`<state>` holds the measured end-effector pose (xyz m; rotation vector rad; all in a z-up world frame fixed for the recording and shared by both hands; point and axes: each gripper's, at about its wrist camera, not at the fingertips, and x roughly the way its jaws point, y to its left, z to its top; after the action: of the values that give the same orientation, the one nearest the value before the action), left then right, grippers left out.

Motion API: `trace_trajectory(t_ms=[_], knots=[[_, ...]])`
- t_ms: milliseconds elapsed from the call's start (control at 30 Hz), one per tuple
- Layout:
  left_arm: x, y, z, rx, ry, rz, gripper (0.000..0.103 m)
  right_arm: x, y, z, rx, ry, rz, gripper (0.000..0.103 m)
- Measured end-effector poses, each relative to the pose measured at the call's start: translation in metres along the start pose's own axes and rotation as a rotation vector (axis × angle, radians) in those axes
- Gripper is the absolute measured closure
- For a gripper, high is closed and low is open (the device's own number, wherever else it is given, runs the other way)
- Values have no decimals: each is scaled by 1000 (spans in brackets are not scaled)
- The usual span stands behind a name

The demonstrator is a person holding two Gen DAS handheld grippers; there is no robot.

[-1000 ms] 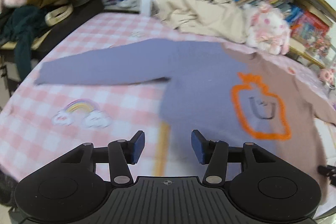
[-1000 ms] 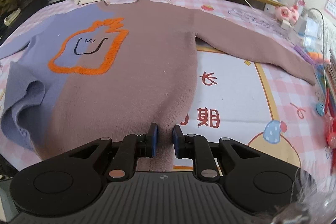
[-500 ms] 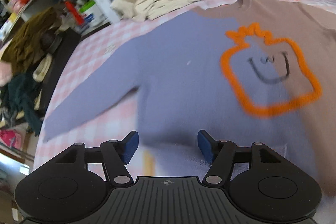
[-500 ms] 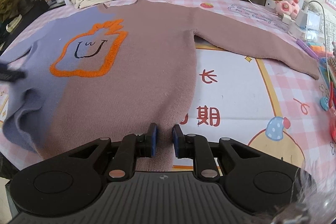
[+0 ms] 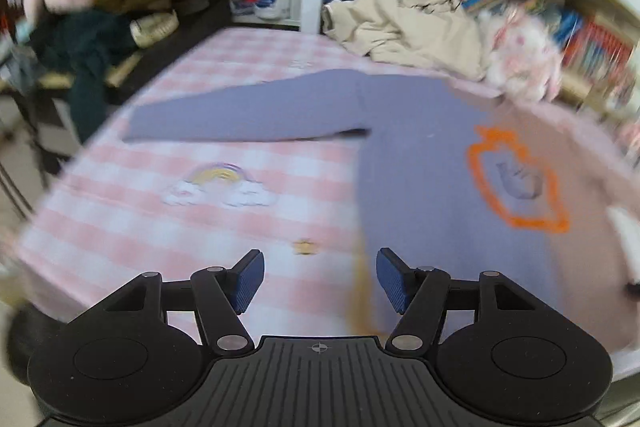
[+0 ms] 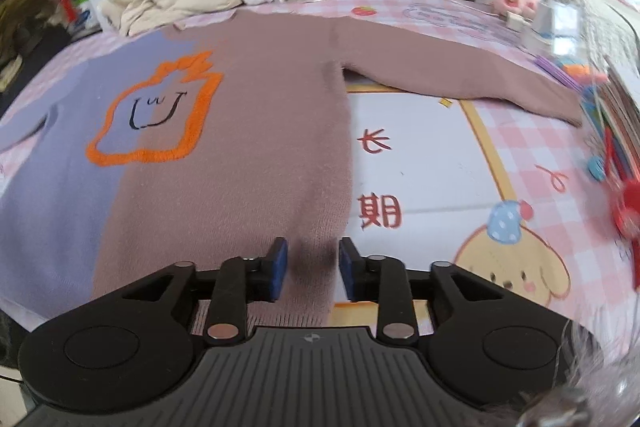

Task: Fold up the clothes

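Left wrist view showed the left gripper [image 5: 319, 279] with jaws wide apart and empty, above the pink checked surface [image 5: 132, 227] beside the lavender-and-mauve knit sweater [image 5: 432, 187], which lay flat with its lavender sleeve [image 5: 248, 113] stretched out. Right wrist view showed the right gripper [image 6: 313, 269] with jaws parted, straddling the sweater's mauve hem, gripping nothing.

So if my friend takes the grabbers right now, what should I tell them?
Left hand-held gripper: open, holding nothing, above the checked cloth by the sweater's purple side.
Right hand-held gripper: open, at the sweater's bottom hem, not gripping.
Sweater: spread flat, face up, both sleeves out.
Done: laid out.
Left: every fold, sleeves first probably.
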<state>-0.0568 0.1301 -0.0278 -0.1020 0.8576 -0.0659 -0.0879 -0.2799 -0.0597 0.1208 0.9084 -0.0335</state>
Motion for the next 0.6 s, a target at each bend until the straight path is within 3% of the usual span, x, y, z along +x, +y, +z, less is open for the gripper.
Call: trace_trajectory(t_ms=[100, 167, 233, 300, 333, 467, 600], knots=[[16, -9, -7, 35, 36, -31, 43, -6, -4, -7, 12, 3, -26, 72], [26, -13, -11, 69, 62, -39, 54, -8, -8, -12, 41, 8, -35, 72], [34, -11, -12, 56, 92, -61, 78, -7, -7, -17, 63, 25, -27, 74], [40, -6, -13, 29, 112, -88, 91, -8, -2, -20, 67, 30, -2, 91], [41, -5, -13, 26, 112, -98, 99, -7, 3, -19, 61, 34, 9, 91], [43, 6, -9, 16, 116, -99, 99, -2, 27, -15, 29, 29, 54, 93], [42, 1, -8, 51, 120, -95, 100, 9, 41, -3, -33, -15, -9, 94]])
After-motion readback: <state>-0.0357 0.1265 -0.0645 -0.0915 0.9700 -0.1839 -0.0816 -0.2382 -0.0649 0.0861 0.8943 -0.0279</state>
